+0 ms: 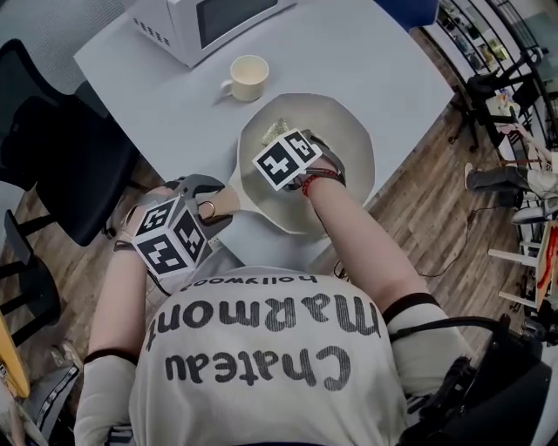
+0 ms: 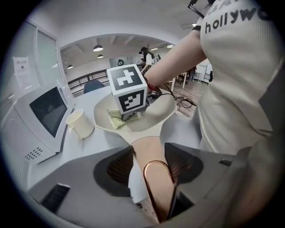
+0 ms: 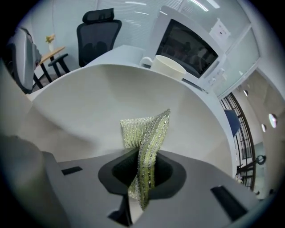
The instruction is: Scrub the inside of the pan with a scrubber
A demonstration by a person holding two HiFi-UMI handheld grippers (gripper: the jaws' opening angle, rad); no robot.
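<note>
**Head view.** Pan [image 1: 349, 139]: cream, wide and shallow, on the white counter [image 1: 375, 61], handle pointing toward the person. Left gripper [image 1: 205, 213] sits at the handle end. Right gripper [image 1: 283, 138] is down inside the bowl, with the scrubber [image 1: 275, 129] showing just beyond its marker cube. Mug [image 1: 248, 77] and microwave [image 1: 200, 22] stand behind the pan, apart from it.

**Left gripper view.** The jaws are closed on the pan handle [image 2: 147, 149], a flat tan bar with a copper hanging loop. Judged rigid and fairly heavy at the bowl end. The smooth handle could twist under scrubbing, so the hold belongs on the flat faces, near the bowl.

**Right gripper view.** The jaws are pinched narrowly on the scrubber, a yellow-green metallic mesh folded upright, its free end standing over the pan's inner wall. Judged light, soft and crushable, rough enough not to slip. It is best gripped deep at the fold, leaving a free flap to press against the glossy, slick-looking surface.
</note>
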